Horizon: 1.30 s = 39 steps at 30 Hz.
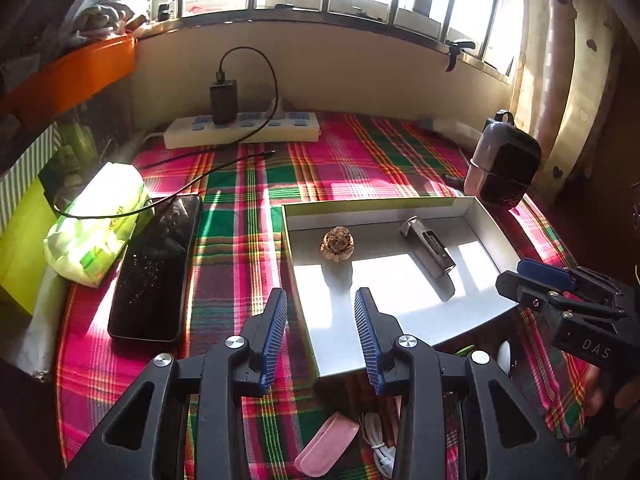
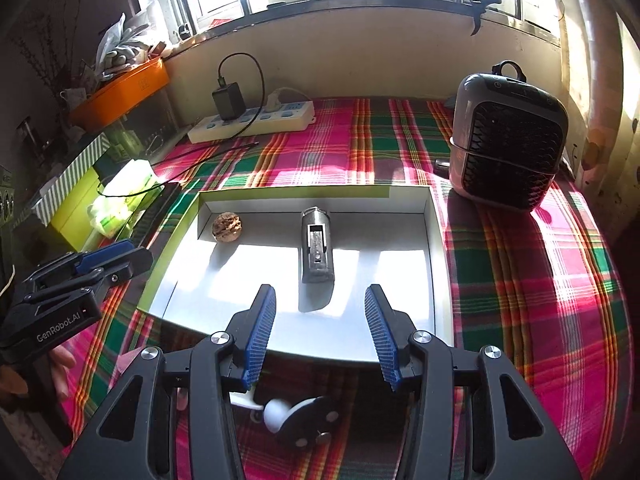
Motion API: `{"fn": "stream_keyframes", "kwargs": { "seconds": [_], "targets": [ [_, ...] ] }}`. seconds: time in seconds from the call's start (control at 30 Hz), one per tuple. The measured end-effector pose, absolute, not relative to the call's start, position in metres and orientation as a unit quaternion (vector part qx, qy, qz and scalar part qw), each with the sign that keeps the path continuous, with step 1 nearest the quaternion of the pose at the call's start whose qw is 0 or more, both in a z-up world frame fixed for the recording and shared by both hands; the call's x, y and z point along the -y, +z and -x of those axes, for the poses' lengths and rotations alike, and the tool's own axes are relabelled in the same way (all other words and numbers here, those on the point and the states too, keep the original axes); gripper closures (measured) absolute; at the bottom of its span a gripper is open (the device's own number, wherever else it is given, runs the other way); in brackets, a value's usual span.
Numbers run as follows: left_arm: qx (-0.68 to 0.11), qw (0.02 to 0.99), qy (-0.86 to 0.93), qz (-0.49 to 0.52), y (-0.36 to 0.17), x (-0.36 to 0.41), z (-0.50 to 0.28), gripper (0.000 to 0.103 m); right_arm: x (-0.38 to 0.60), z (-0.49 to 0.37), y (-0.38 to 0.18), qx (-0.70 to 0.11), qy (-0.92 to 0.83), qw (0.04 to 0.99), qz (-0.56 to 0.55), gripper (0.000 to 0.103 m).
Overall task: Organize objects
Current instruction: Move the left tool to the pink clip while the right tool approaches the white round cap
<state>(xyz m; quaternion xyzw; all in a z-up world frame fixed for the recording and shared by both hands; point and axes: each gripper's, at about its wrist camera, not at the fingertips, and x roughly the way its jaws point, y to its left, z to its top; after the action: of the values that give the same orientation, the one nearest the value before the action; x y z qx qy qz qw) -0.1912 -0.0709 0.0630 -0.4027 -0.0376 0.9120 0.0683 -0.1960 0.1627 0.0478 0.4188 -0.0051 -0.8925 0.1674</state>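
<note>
A shallow white box (image 1: 486,216) (image 2: 436,248) lies on the plaid cloth. Inside it are a walnut (image 1: 337,244) (image 2: 227,227) and a metal cylinder-like part (image 1: 430,249) (image 2: 317,245). My left gripper (image 1: 322,300) is open and empty, above the box's near left edge. My right gripper (image 2: 320,296) is open and empty, above the box's near edge, in line with the metal part. Each gripper shows in the other's view: the right one (image 1: 532,280) and the left one (image 2: 116,260). A pink case (image 1: 328,446), a white cable (image 1: 378,440) and a white-and-black round object (image 2: 296,418) lie below the grippers.
A black phone (image 1: 156,268) and a green tissue pack (image 1: 100,220) lie left of the box. A white power strip (image 1: 244,130) with a black charger (image 1: 224,98) sits by the wall. A small heater (image 2: 508,136) stands at the right. An orange bin (image 2: 124,94) is far left.
</note>
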Motion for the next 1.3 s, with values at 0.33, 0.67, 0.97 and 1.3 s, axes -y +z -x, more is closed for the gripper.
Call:
{"fn": "stream_keyframes", "kwargs": {
  "seconds": [0.33, 0.67, 0.97, 1.3],
  "targets": [
    [0.041, 0.073, 0.91, 0.406, 0.05, 0.084, 0.151, 0.069, -0.165, 0.155, 0.051, -0.009, -0.899, 0.181, -0.398, 0.055],
    [0.02, 0.105, 0.9, 0.423, 0.03, 0.075, 0.129, 0.067, -0.154, 0.126, 0.043, -0.024, -0.891, 0.207, -0.402, 0.055],
    [0.013, 0.102, 0.892, 0.44, 0.015, 0.071, 0.133, 0.067, -0.148, 0.114, 0.038, -0.039, -0.888, 0.212, -0.405, 0.055],
    [0.01, 0.09, 0.894, 0.438, 0.01, 0.07, 0.137, 0.067, -0.131, 0.103, 0.026, -0.052, -0.876, 0.235, -0.419, 0.055]
  ]
}}
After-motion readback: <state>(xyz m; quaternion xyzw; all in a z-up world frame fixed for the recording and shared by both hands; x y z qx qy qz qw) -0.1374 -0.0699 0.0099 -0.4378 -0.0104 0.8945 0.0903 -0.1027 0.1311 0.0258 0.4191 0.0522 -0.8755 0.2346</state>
